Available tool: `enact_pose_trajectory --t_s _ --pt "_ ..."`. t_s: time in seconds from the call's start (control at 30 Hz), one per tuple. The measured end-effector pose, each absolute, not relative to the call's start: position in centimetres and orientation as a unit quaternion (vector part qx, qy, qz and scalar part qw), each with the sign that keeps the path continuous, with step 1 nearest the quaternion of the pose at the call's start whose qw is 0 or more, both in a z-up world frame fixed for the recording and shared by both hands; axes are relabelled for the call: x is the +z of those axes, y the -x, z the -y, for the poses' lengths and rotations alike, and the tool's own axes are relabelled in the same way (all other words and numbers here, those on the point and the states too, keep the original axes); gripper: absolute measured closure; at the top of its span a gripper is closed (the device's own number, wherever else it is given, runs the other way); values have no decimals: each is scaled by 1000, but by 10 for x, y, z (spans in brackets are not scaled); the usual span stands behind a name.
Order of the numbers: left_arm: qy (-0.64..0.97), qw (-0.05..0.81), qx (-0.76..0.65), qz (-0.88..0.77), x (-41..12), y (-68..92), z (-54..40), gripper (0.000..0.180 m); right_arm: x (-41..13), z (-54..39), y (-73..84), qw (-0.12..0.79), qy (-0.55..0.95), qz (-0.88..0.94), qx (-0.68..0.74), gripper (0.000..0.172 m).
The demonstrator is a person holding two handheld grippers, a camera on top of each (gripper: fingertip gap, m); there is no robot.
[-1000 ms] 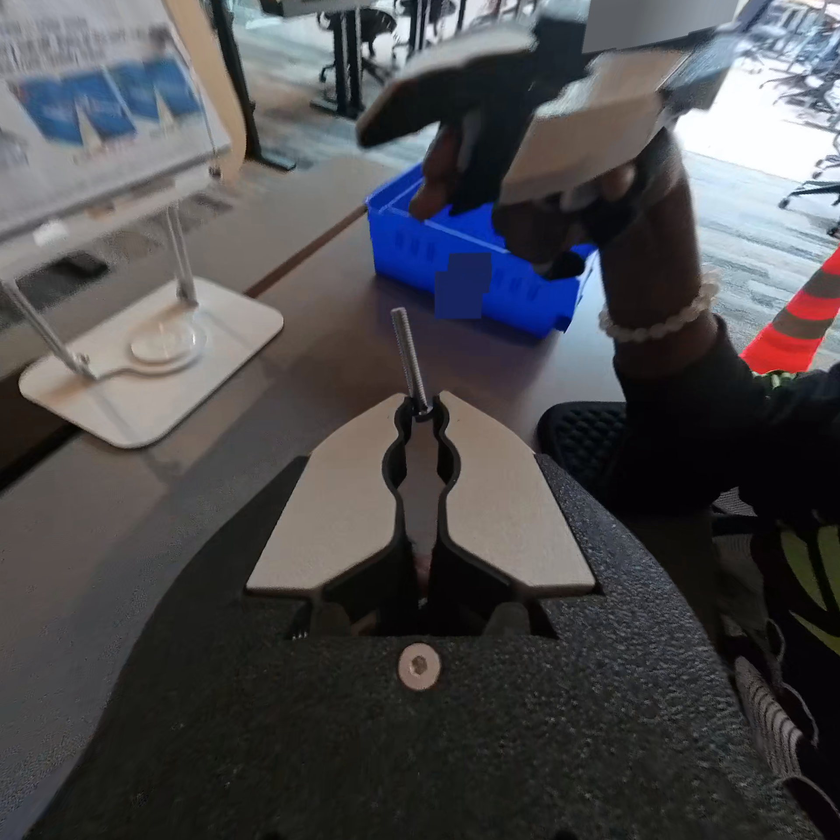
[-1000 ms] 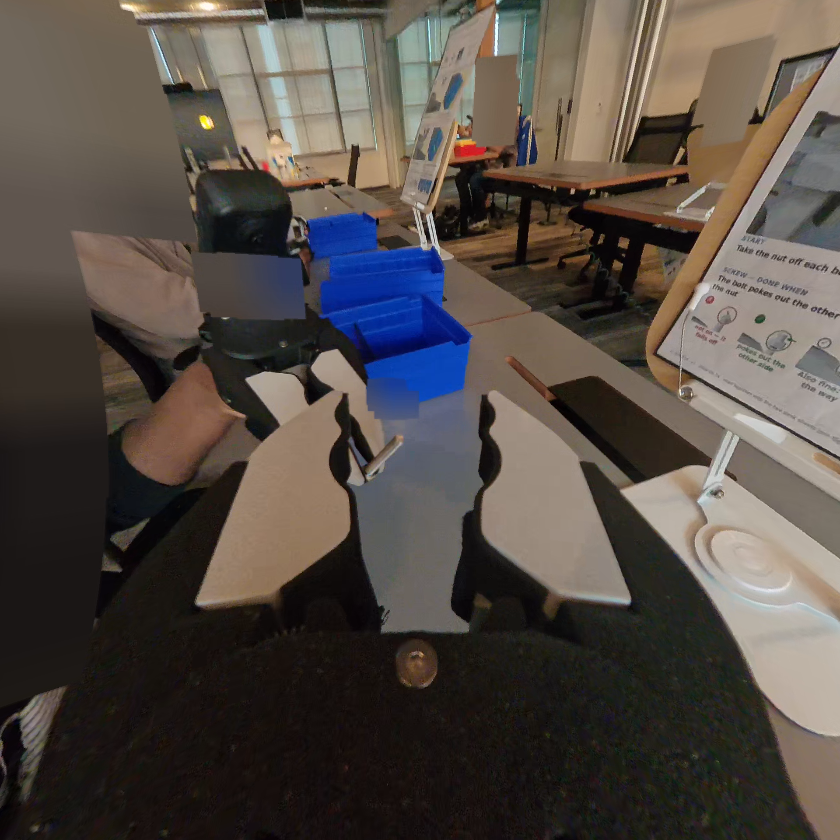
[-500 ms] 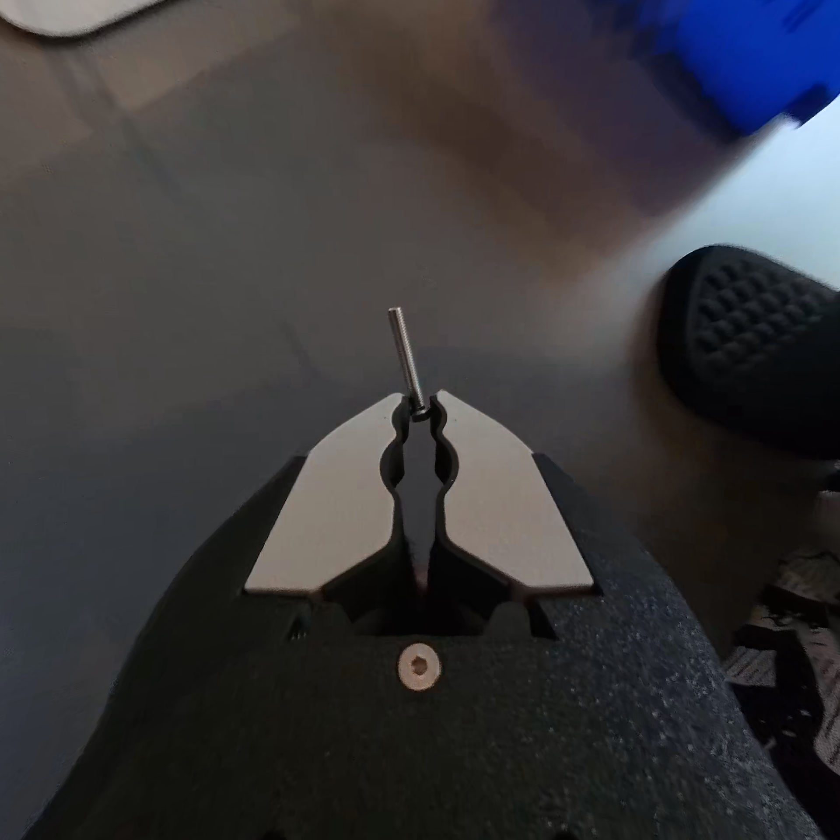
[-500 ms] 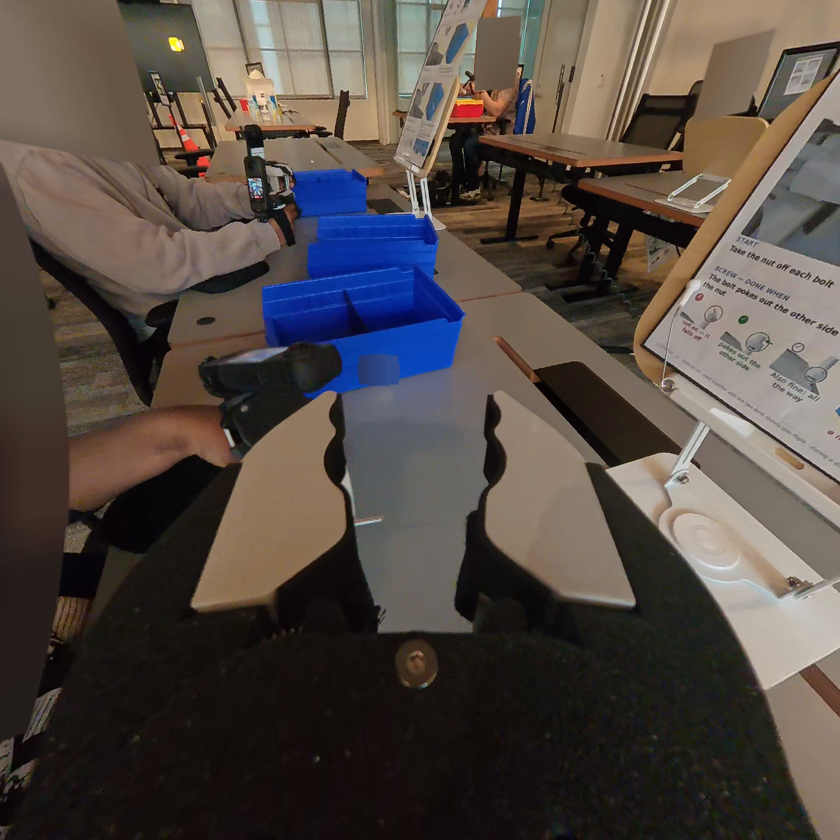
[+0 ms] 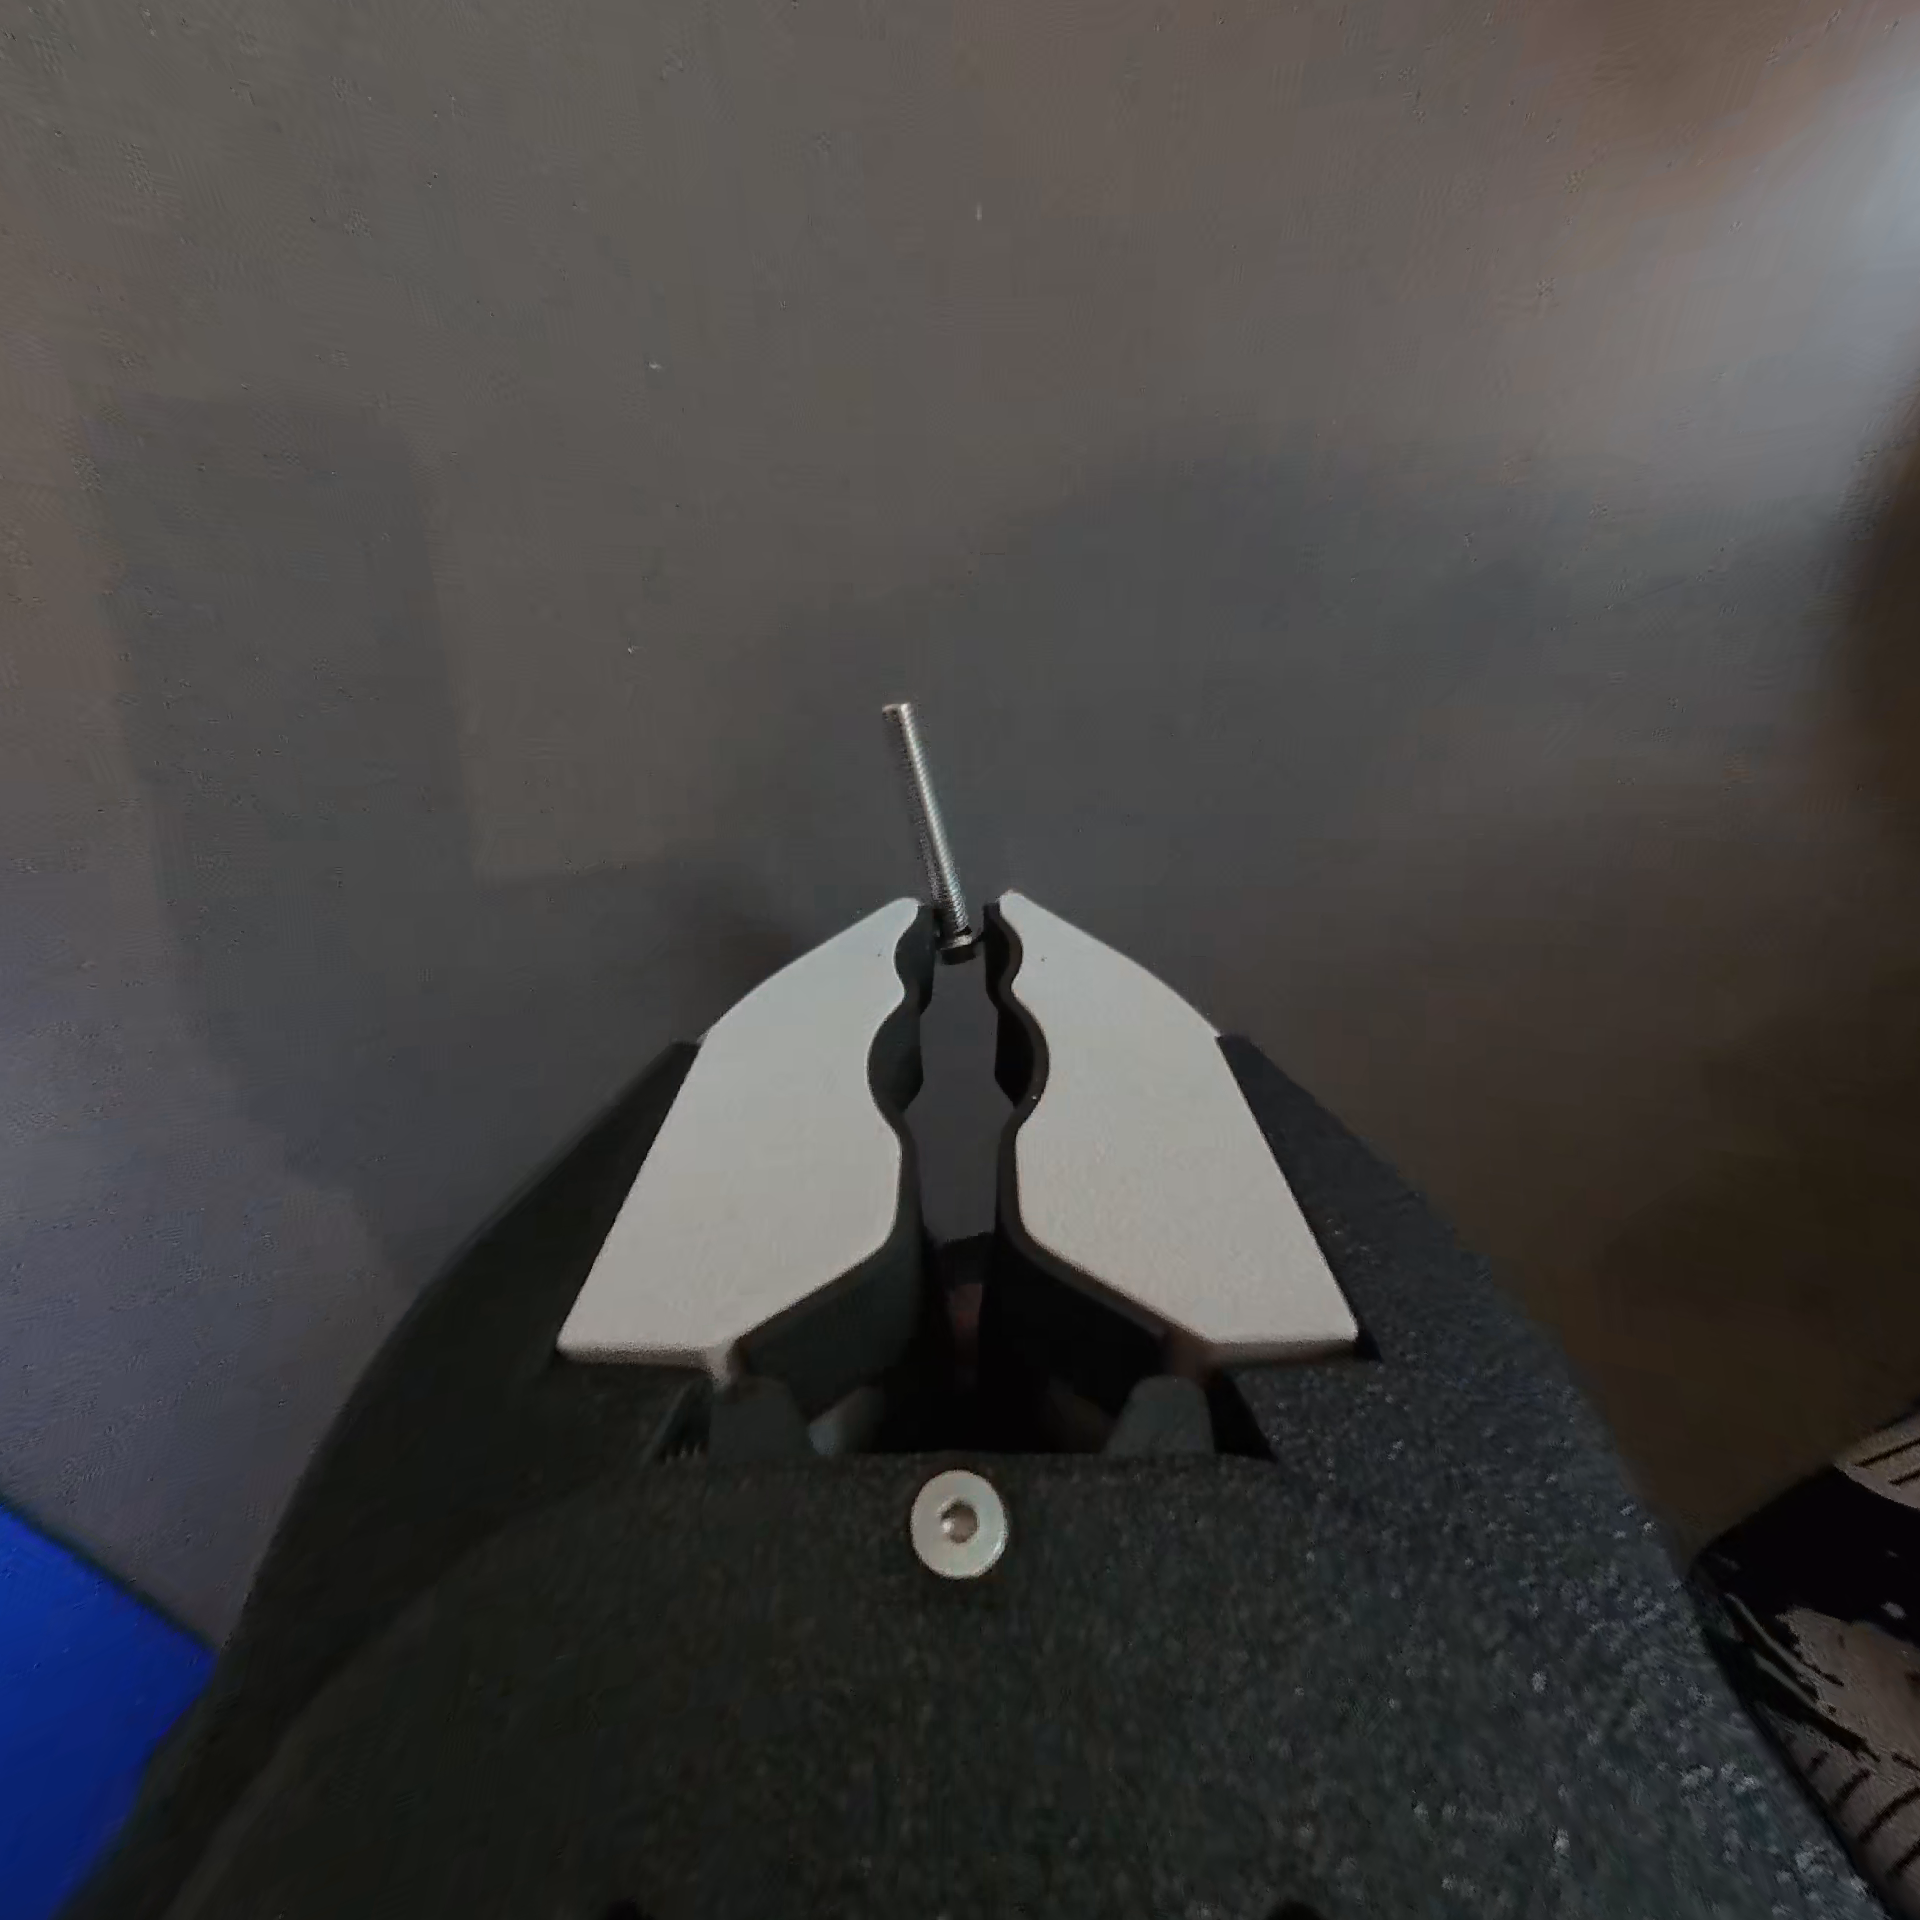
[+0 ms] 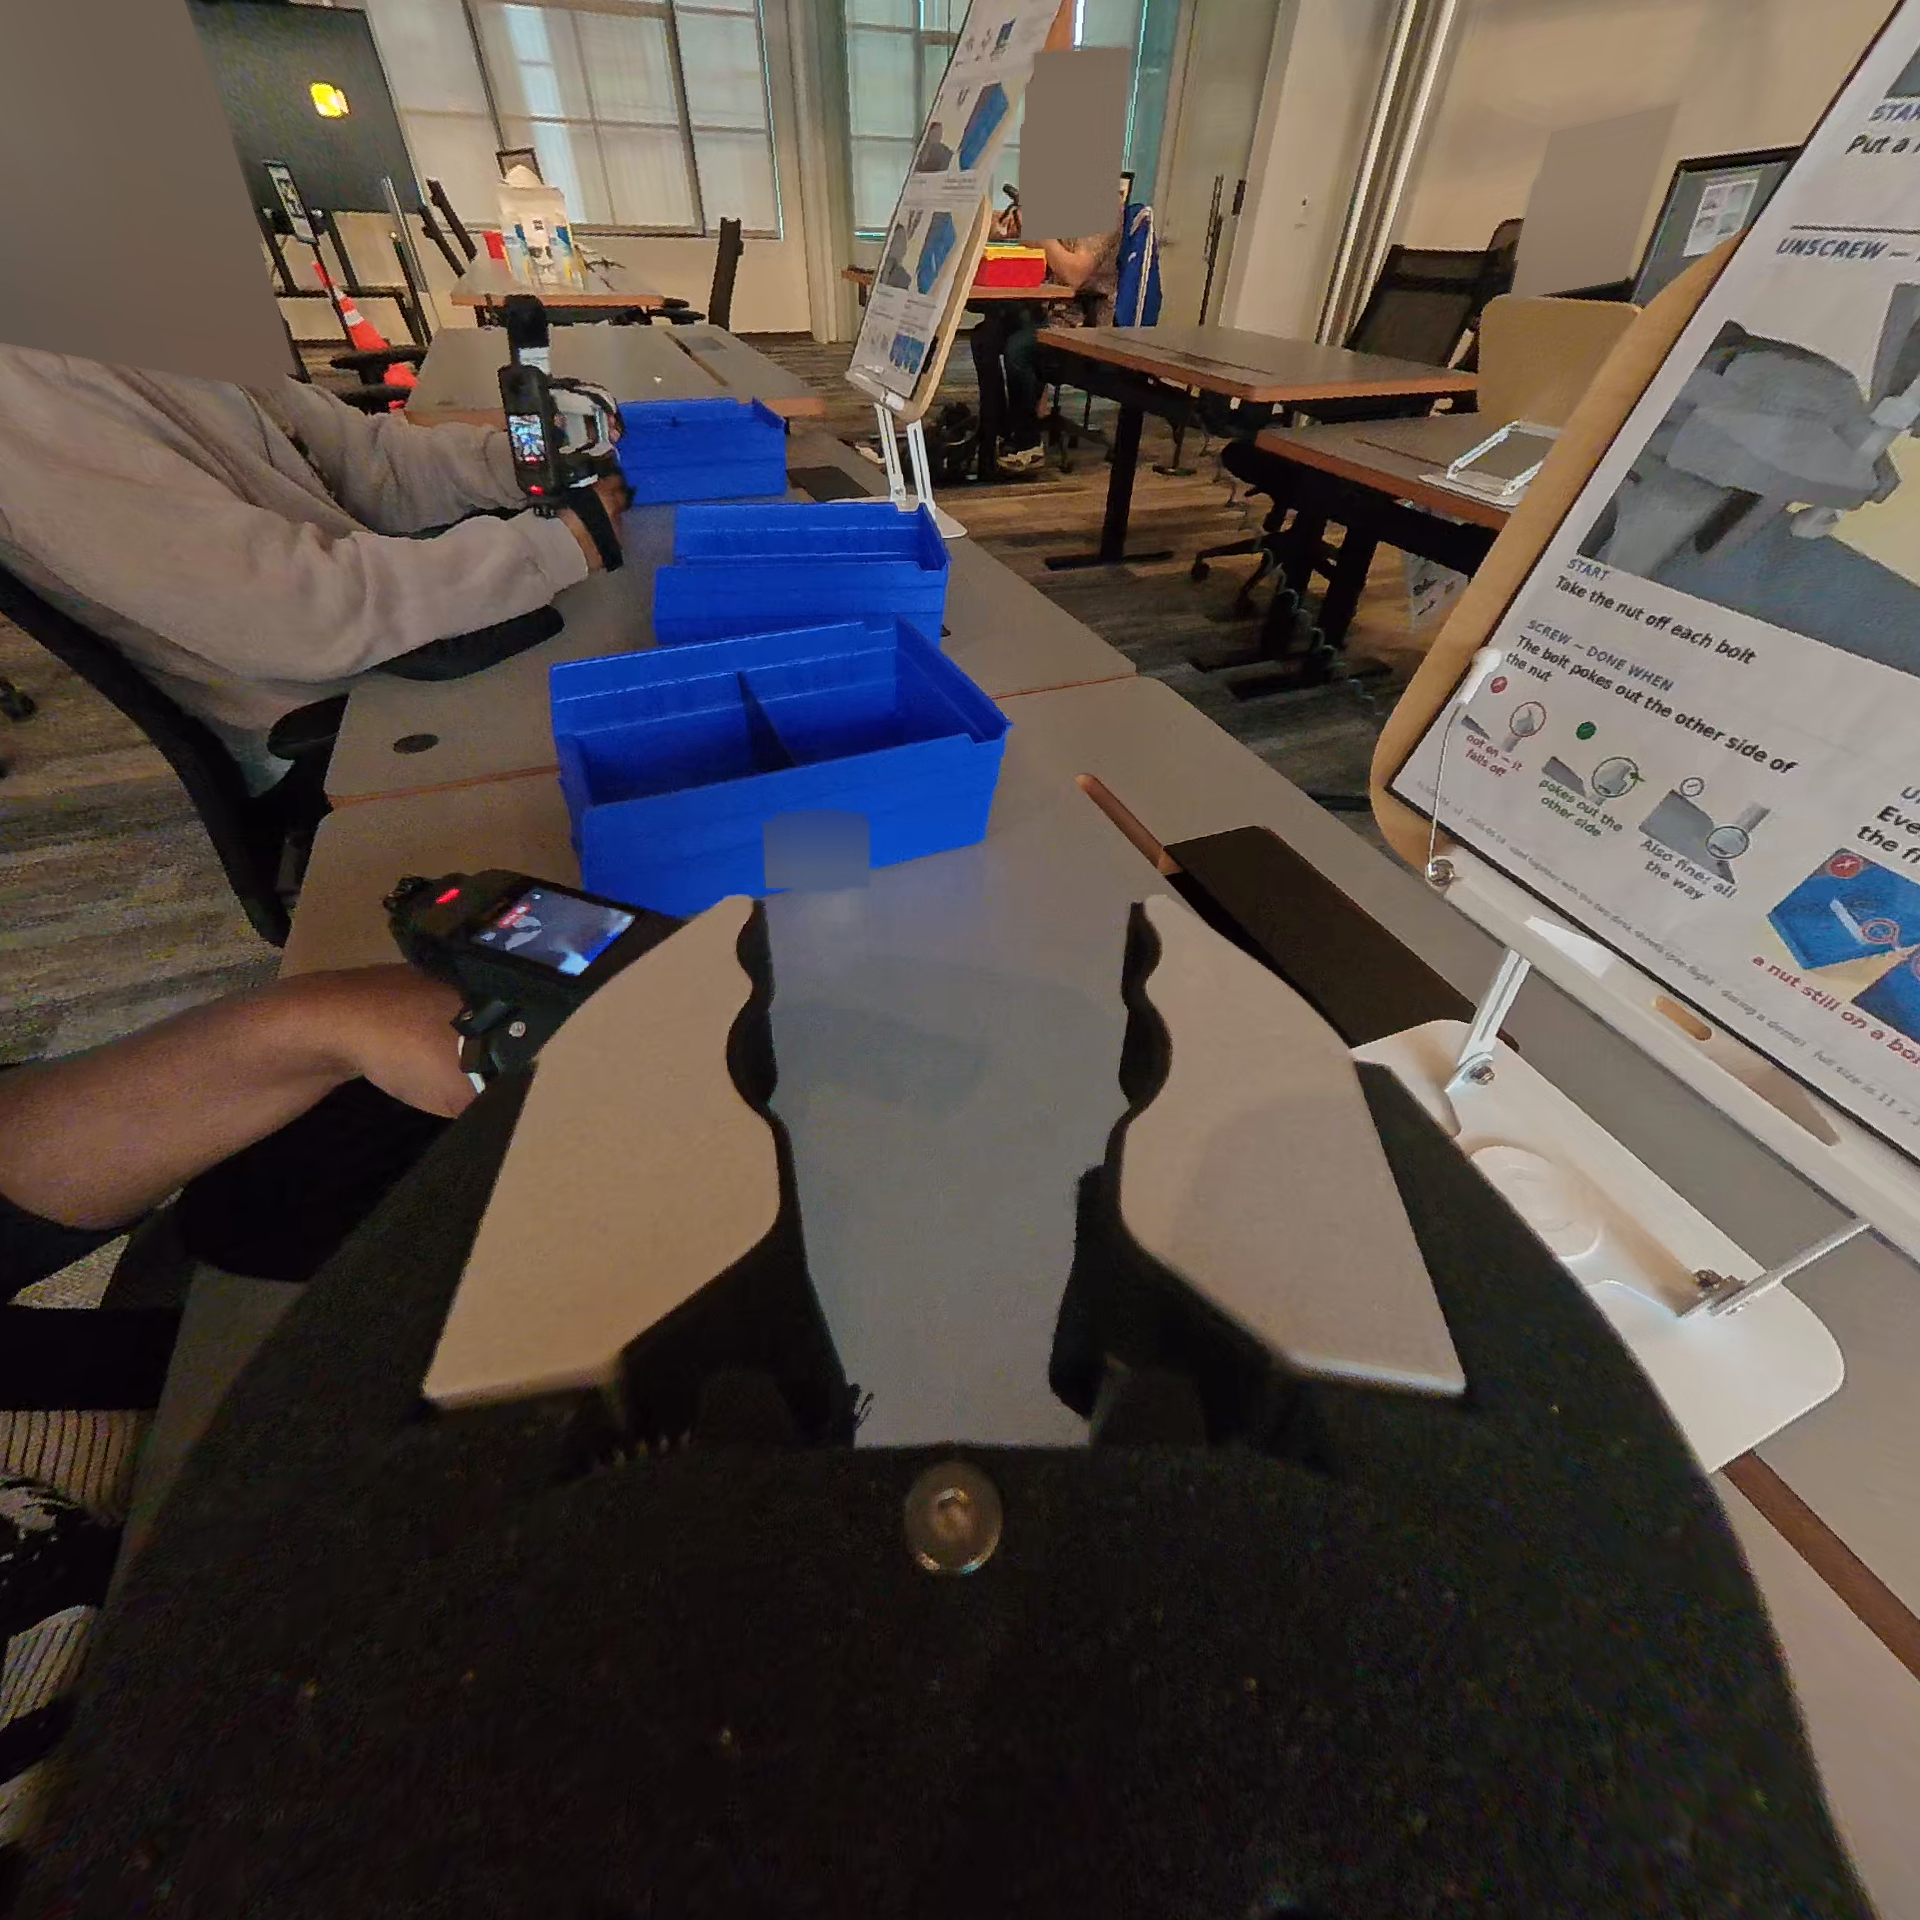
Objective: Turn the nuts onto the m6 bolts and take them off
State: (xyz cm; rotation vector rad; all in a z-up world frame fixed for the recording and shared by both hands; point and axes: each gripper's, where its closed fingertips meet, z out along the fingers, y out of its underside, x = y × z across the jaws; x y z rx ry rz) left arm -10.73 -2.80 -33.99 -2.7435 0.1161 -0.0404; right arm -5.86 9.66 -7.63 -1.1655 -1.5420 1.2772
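My left gripper [image 5: 958,920] is shut on the head of a thin silver bolt [image 5: 923,816]. The threaded shaft sticks out past the fingertips and points down at the grey table [image 5: 935,364]. No nut shows on the bolt. My right gripper [image 6: 940,914] is open wide with nothing between its fingers, and it hovers over the table in front of a blue divided bin [image 6: 774,743]. The left gripper's body [image 6: 514,951] and the hand holding it show at the left of the right wrist view; its fingers are hidden there.
More blue bins [image 6: 800,566] stand farther along the table. A white stand [image 6: 1621,1247] with an instruction sheet [image 6: 1714,644] is at the right. A black strip [image 6: 1299,935] lies in the table. A person [image 6: 260,499] works at the left. A blue bin corner [image 5: 73,1683] shows bottom left. Left tips to right tips: about 30 centimetres.
My left gripper tipped downward with the bolt still in its grasp, so its view now faces the tabletop. My right gripper opened wider and drew away from the bolt.
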Motion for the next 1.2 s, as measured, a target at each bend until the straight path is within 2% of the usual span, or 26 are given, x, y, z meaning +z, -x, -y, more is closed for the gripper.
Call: enact_pose_trajectory --t_s 0.17,0.43,0.53,0.67,0.83,0.93,1.03,1.2 --pt "983 175 -9 -52 -345 109 32 170 -76 -100 58 405 463 607 503 107" --pt "983 176 0 -52 -347 113 32 155 -78 -103 58 412 464 610 493 106" --pt "979 199 10 -51 -341 116 30 142 -78 -105 57 414 465 609 492 106" --pt "961 273 24 -43 -315 121 25 127 -77 -109 55 419 467 606 490 106" --pt "918 395 34 -9 -255 143 47 130 -79 -111 56 418 472 602 490 107" --pt "897 438 55 22 -218 175 84 135 -84 -110 60 414 474 609 482 107" --pt "892 434 105 68 -195 228 132 140 -87 -106 64 411 474 616 477 106" --pt "908 384 118 121 -190 297 193 147 -87 -105 63 415 475 618 469 105"
